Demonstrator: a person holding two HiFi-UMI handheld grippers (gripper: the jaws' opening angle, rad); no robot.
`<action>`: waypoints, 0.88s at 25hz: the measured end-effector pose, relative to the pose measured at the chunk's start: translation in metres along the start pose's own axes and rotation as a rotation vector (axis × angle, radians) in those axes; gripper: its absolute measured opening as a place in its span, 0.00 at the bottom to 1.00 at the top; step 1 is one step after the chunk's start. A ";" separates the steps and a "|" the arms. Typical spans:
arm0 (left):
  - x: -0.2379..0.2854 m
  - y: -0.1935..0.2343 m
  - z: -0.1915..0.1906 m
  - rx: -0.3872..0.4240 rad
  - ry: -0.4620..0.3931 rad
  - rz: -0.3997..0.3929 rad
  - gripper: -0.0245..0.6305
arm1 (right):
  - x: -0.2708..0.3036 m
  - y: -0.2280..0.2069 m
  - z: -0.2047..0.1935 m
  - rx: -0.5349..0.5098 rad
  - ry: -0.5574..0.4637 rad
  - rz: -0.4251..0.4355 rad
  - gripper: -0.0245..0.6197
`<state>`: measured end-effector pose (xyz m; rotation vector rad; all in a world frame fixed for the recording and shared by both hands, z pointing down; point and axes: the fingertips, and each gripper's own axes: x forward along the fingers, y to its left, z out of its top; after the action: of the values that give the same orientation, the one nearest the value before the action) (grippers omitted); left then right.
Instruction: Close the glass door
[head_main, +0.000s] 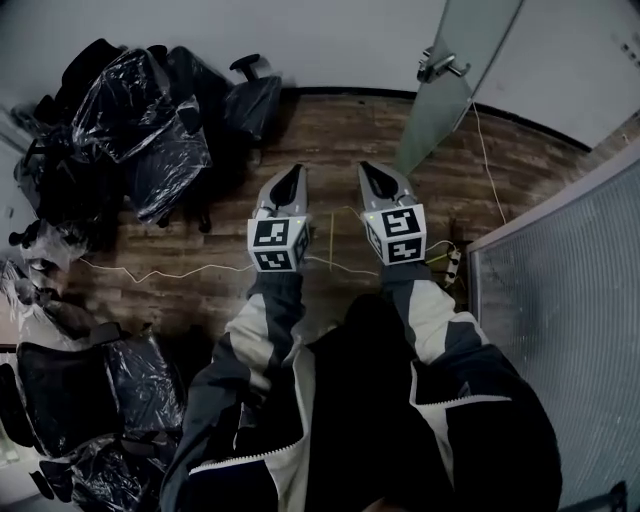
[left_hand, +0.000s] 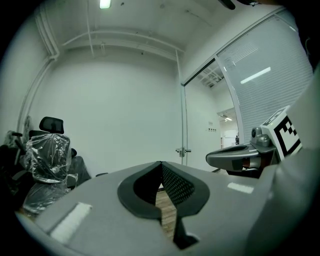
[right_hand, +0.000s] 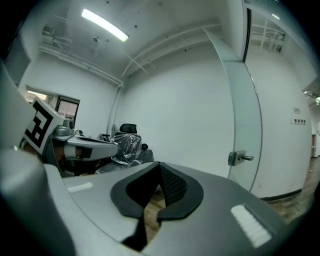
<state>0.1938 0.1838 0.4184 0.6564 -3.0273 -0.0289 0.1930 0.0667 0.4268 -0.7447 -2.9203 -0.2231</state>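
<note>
The glass door (head_main: 450, 80) stands swung open at the upper right of the head view, its metal handle (head_main: 440, 66) facing into the room. In the right gripper view the glass door (right_hand: 245, 115) rises ahead to the right, with the handle (right_hand: 239, 158) at mid height. The left gripper view shows the door's handle (left_hand: 183, 150) far off. My left gripper (head_main: 291, 172) and right gripper (head_main: 368, 168) are held side by side over the wooden floor, short of the door. Both are shut with nothing in them, as seen at the left gripper (left_hand: 160, 163) and the right gripper (right_hand: 159, 164).
Office chairs wrapped in plastic (head_main: 150, 120) crowd the left side. A thin cable (head_main: 180, 268) trails across the floor and a power strip (head_main: 452, 265) lies near the right. A ribbed glass partition (head_main: 570, 300) runs along the right. White walls close the far side.
</note>
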 end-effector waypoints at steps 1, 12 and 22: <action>0.008 0.010 0.000 -0.002 0.002 0.004 0.04 | 0.013 -0.001 0.002 0.000 0.000 0.003 0.05; 0.149 0.136 -0.015 0.009 0.063 0.017 0.04 | 0.212 -0.044 0.002 0.053 0.018 0.020 0.05; 0.331 0.193 -0.007 0.037 0.074 -0.055 0.04 | 0.367 -0.141 0.007 0.068 0.029 -0.025 0.05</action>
<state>-0.1868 0.2219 0.4435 0.7261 -2.9455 0.0483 -0.1956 0.1160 0.4596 -0.6898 -2.8953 -0.1345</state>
